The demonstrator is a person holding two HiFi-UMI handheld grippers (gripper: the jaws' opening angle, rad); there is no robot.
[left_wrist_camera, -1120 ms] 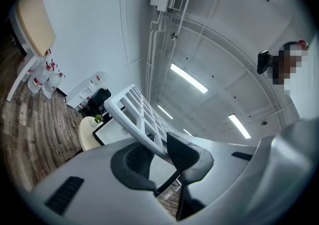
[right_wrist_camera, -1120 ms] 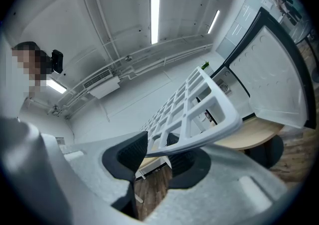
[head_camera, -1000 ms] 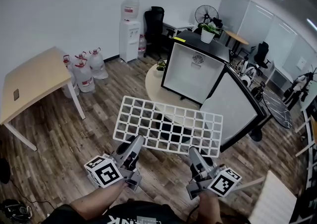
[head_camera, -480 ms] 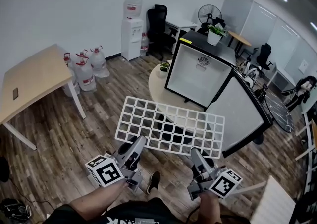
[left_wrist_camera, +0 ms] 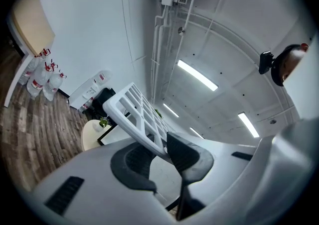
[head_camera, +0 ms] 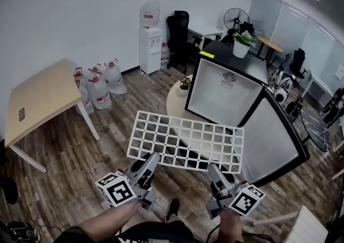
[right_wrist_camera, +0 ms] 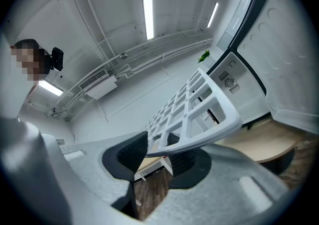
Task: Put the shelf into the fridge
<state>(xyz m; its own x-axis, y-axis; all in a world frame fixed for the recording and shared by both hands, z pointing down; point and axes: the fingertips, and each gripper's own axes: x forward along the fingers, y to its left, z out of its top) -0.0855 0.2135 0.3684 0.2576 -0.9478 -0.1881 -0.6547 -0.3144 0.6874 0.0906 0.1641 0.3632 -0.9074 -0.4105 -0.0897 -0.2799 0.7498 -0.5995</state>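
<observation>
The white plastic grid shelf (head_camera: 185, 141) is a flat lattice of square cells with a smooth rounded rim. It's up in the air, roughly level, over the wood-plank floor (head_camera: 70, 156).

The boxy black mini fridge (head_camera: 228, 94) has a smooth white inside and sits on a round pale wooden counter (head_camera: 176, 97), with its door (head_camera: 271, 140) swung wide open.

Versus a second ago, the hold looks identical. But the room has slid in the head view: the fridge now sits lower and further right, and a dark shoe (head_camera: 172, 209) has shown up between the two hands.

The left gripper (head_camera: 147, 162) is clamped on the shelf's near rim by its left end, and the right gripper (head_camera: 215, 171) on the same rim by the right end. Dark ribbed pads (right_wrist_camera: 130, 153) pinch the bar. The shelf reaches away from both toward the fridge opening, still outside it.
</observation>
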